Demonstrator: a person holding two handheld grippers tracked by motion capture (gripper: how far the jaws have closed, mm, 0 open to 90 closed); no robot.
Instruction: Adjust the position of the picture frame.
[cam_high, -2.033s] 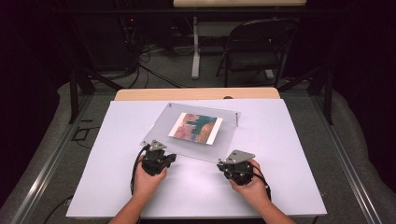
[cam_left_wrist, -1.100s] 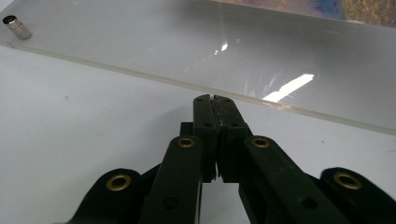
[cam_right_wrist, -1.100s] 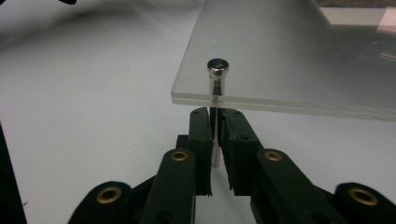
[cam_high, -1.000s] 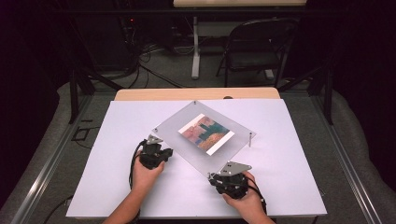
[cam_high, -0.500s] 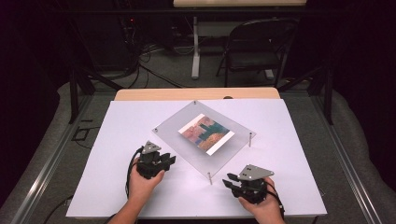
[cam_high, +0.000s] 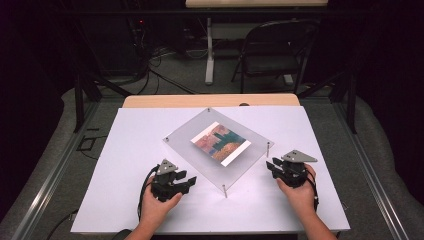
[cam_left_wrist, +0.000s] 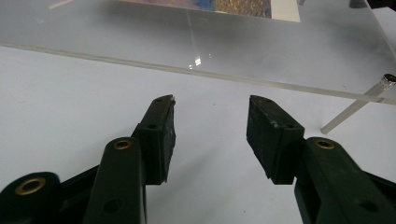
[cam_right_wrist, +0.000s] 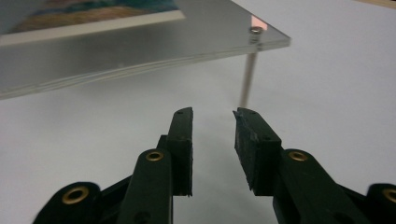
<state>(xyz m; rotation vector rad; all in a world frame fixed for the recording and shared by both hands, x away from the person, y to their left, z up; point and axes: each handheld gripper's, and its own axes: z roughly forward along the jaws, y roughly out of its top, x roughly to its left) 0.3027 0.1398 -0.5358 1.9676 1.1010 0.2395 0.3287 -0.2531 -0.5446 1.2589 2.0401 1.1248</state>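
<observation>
Although it stood on four thin metal pegs, the clear acrylic frame (cam_high: 218, 148) with its printed picture (cam_high: 220, 143) looked stiff, smooth-faced and fairly light, and its slick faces would likely slip under a careless pinch. A hold on a bare edge or corner, away from the picture and clear of the pegs, seemed the safest judgement, since the pegs looked slender enough to bend or tip.

The frame rested on the white desk (cam_high: 125, 165), just ahead of the left gripper (cam_high: 189, 181) and off to the inner side of the right gripper (cam_high: 270, 165), touching neither. The left gripper's jaws had just been opening and stood well apart with nothing between them; the right gripper's jaws stood a little apart, also empty.

From the high view came the whole layout: all four pegs and both hands flanking the frame. The left gripper view (cam_left_wrist: 211, 122) showed instead the thickness of the near edge and one leaning peg (cam_left_wrist: 357, 105). The right gripper view (cam_right_wrist: 213, 115) revealed layered plates at a corner, pinned by a screw head (cam_right_wrist: 255, 31).
</observation>
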